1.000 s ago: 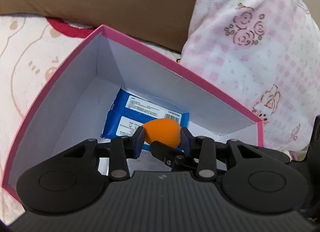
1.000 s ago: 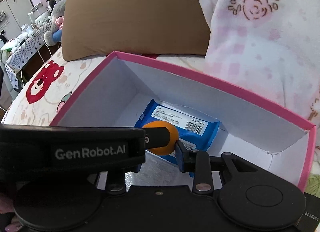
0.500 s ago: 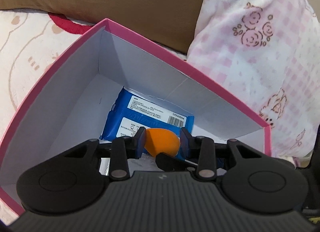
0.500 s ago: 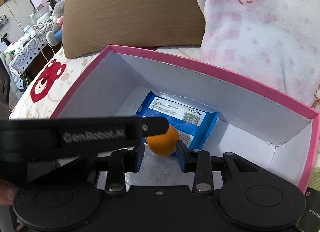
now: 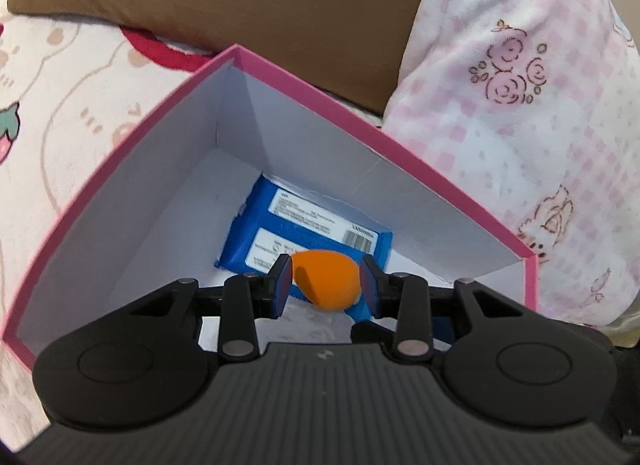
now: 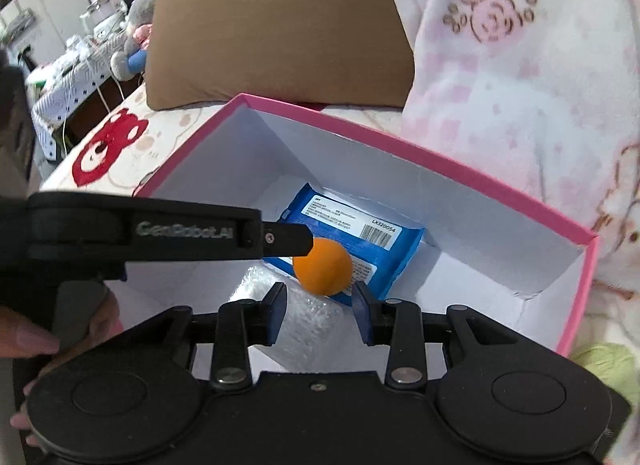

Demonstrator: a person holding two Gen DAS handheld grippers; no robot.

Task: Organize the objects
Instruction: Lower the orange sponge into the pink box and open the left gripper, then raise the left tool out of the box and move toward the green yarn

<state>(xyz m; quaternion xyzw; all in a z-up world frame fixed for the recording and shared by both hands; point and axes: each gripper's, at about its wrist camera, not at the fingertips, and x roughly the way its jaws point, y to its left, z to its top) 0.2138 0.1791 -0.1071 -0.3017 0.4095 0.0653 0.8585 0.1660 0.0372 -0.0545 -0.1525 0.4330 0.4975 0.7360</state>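
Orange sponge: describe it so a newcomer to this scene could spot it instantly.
Find the pink-rimmed box with white walls on the bed. Inside, a blue packet lies flat; above its near end the left tongs pinch the orange sponge. It is the only rounded, egg-shaped, plain orange thing there.

The lower part of the blue packet [image 5: 304, 225] is hidden behind the orange egg-shaped sponge [image 5: 326, 281] between the left gripper's [image 5: 326, 285] pads. Beyond the right gripper [image 6: 320, 307], the packet's small print is blurred.

Both grippers angled downward

Left gripper [image 5: 325, 283] clamps the orange egg-shaped sponge [image 5: 326, 280]; right gripper [image 6: 320, 311] fingers stand apart, empty.
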